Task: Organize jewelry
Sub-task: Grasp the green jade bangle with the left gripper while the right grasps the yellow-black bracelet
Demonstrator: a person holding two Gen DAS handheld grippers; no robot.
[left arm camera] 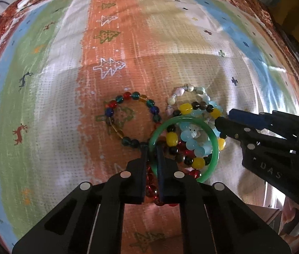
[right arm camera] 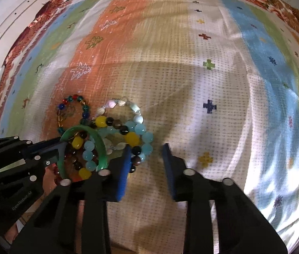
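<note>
Patterned striped cloth (left arm camera: 64, 84), beaded bracelets heaped across glossy green bangle (left arm camera: 214, 146) lying flat, left gripper (left arm camera: 152, 148) clenched on its rim, right gripper (right arm camera: 147, 148) released, jaws apart over light-blue beaded bracelet (right arm camera: 143, 131).

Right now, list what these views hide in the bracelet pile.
Red bead strand: left wrist view, mostly under the left tongs and green bangle.
Green bangle, near arc: right wrist view, behind the right tongs.
Pale shell bracelet: both views, lower part buried under other bracelets.
</note>
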